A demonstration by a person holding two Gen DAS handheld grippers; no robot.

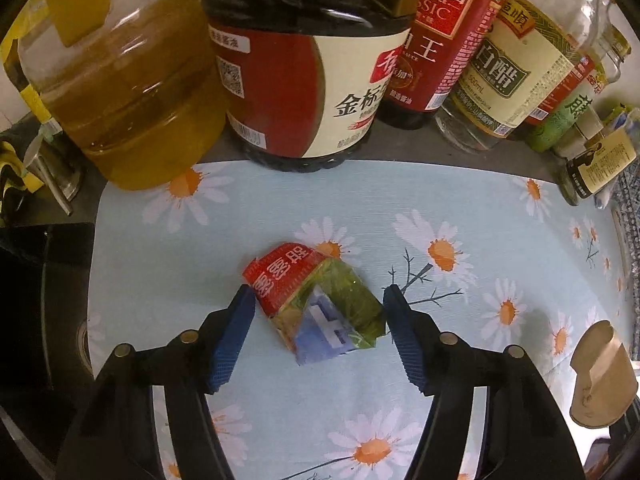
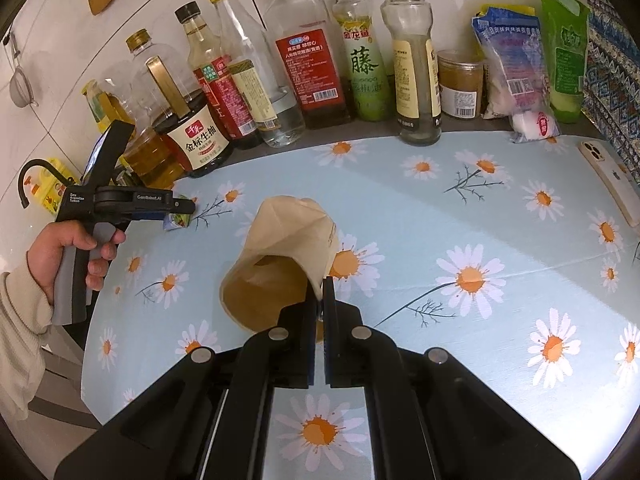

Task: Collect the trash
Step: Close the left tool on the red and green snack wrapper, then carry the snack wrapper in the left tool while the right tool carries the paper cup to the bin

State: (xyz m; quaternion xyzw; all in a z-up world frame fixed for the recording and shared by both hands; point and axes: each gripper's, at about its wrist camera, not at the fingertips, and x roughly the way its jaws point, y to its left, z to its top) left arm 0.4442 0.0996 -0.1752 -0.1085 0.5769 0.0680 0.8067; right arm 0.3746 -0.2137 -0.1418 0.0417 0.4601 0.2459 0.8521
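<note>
Left gripper [image 1: 318, 308] is pointed steeply down over the crumpled wrapper [image 1: 316, 302], jaws about half open and straddling it. The blue pads [image 1: 234, 340] sit just beside the wrapper on either side; at the left pad I can't tell touching from a hair off, and the right pad looks just clear. No squeeze visible on the wrapper, so it isn't gripped. It lies flat on the daisy-print cloth [image 1: 460, 360] covering the counter.

Landmark is the big soy sauce jug [image 1: 304, 80]: the wrapper is on the cloth in front of it, near but apart. The oil jug [image 1: 124, 92] stands touching or just beside the soy jug on its left, and the red-label sauce bottle [image 1: 444, 36] and white vinegar bottle [image 1: 504, 68] line up to its right along the back wall.

Right gripper [image 2: 320, 292] has its jaws clamped on the rim of a brown paper bag [image 2: 280, 256]. The bag's mouth is open and tilted towards the camera, with its body resting on the cloth. It's well out from the soy jug, towards the middle of the cloth.

From the right wrist view, the person's left hand [image 2: 76, 256] wraps the left gripper's handle, cream sleeve [image 2: 20, 312] at the wrist. A phone [image 2: 608, 180] lies on the far edge of the cloth, well away from the soy jug.
</note>
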